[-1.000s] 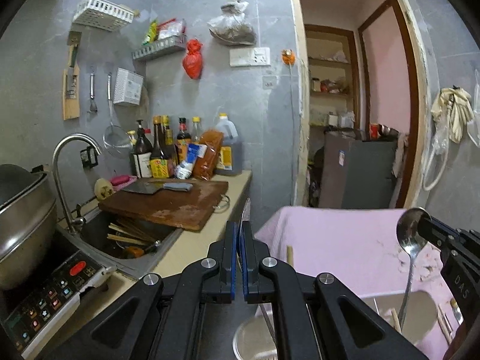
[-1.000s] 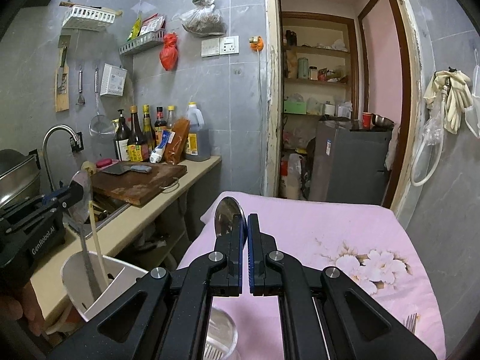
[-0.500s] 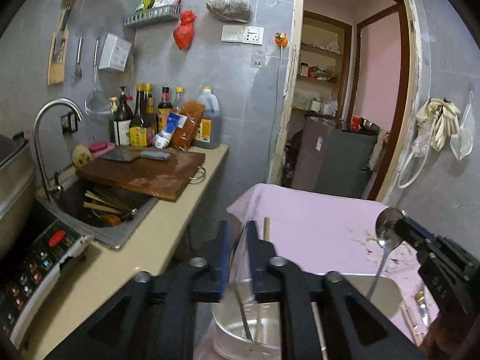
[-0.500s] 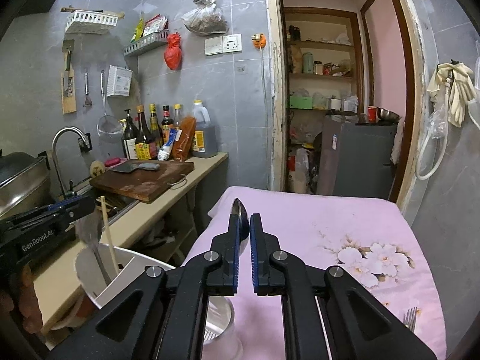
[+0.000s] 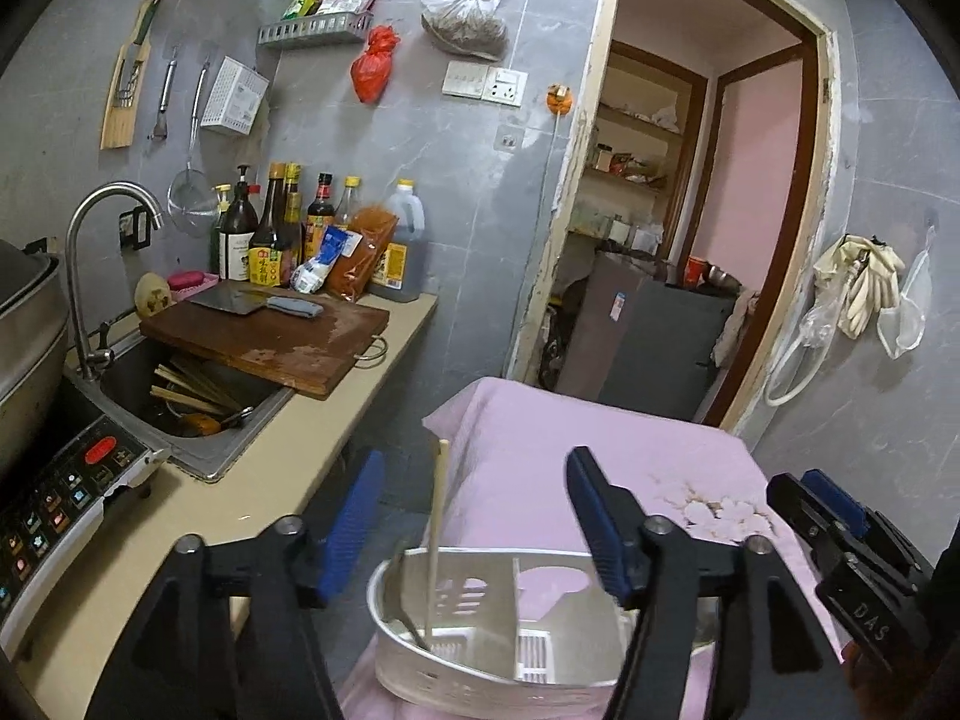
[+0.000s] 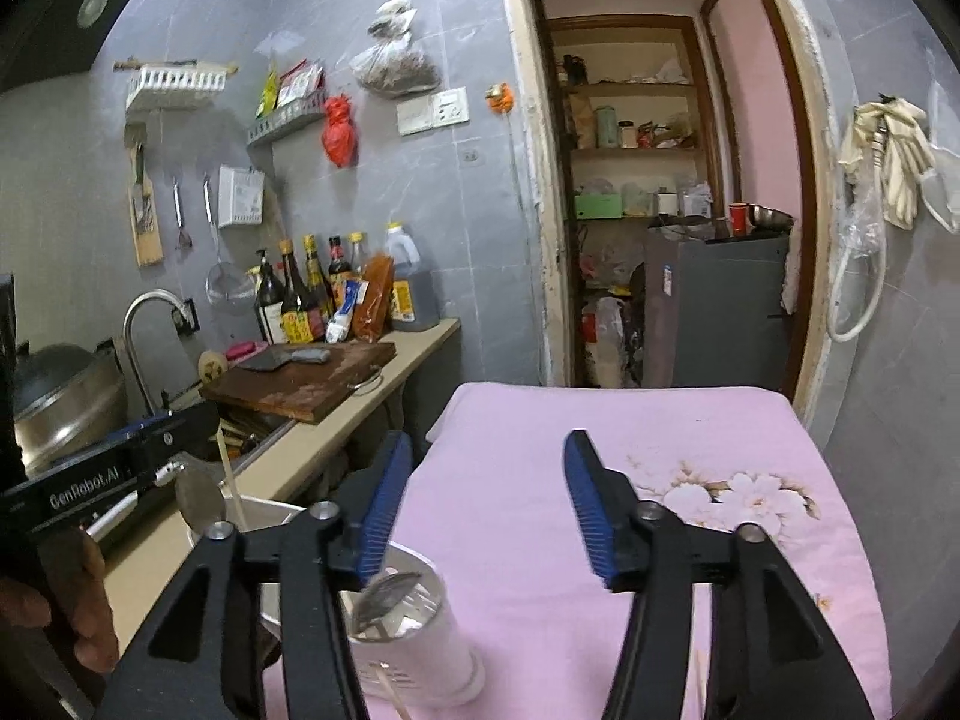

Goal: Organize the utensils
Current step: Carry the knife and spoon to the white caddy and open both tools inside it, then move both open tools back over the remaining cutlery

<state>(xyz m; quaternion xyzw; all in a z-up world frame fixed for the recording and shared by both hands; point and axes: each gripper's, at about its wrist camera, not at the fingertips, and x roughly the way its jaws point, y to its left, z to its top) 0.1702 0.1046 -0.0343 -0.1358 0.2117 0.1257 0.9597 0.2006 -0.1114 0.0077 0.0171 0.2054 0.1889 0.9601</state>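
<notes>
My left gripper (image 5: 474,516) hangs over a white divided utensil holder (image 5: 480,630) on the pink-clothed table (image 5: 570,438). Its jaws are opening and the pads touch nothing. A wooden chopstick (image 5: 440,510) and a metal utensil handle (image 5: 408,618) stand in the holder's left compartment. My right gripper (image 6: 486,510) is over a white round cup (image 6: 420,642), jaws also opening with nothing between them. A metal spoon (image 6: 384,594) rests in that cup, bowl up. In the right wrist view the left gripper (image 6: 120,468) shows at the left above a spoon bowl (image 6: 198,501).
A counter (image 5: 270,468) runs along the left with a sink (image 5: 192,402) full of chopsticks. It also holds a chopping board (image 5: 270,342) bearing a cleaver, several bottles and an induction cooker (image 5: 60,498). A doorway opens behind the table. A person's hand (image 6: 60,600) holds the left gripper.
Both grippers were shut on metal utensils and have opened wide. The right one's spoon now sits in the white cup, and the left one's utensil stands in the divided holder.
</notes>
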